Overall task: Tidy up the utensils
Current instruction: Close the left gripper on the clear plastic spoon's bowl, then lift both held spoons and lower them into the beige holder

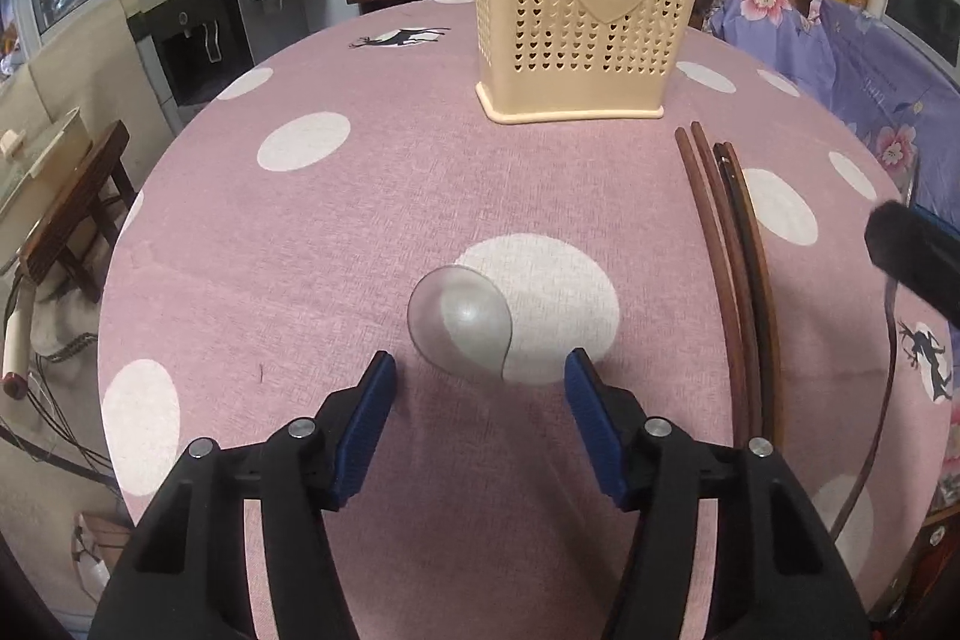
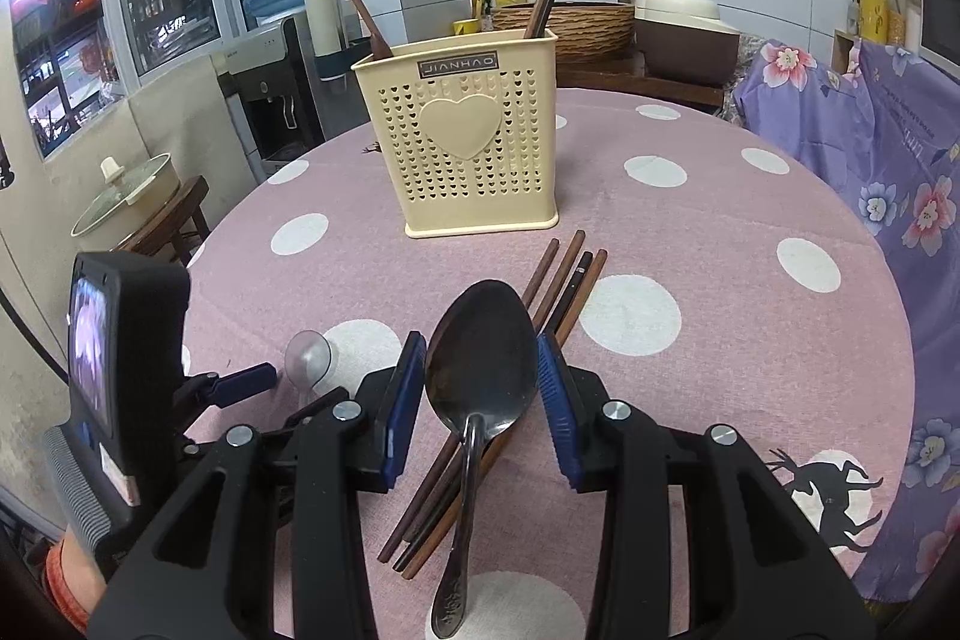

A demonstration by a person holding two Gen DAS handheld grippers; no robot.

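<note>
- On the bench, right claw grips a metal spoon by its bowl, handle trailing back; holder dead ahead.
- Left claw, half open and empty, straddles a clear spoon.

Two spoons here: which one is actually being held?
The metal spoon: its bowl is clamped between the right gripper's blue pads. The clear plastic spoon lies on the tablecloth, in front of the left gripper's open jaws, untouched.

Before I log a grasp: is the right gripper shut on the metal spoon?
Shut on it. The right gripper's blue pads press both edges of the spoon's bowl; its handle hangs toward the camera, above the chopsticks.
</note>
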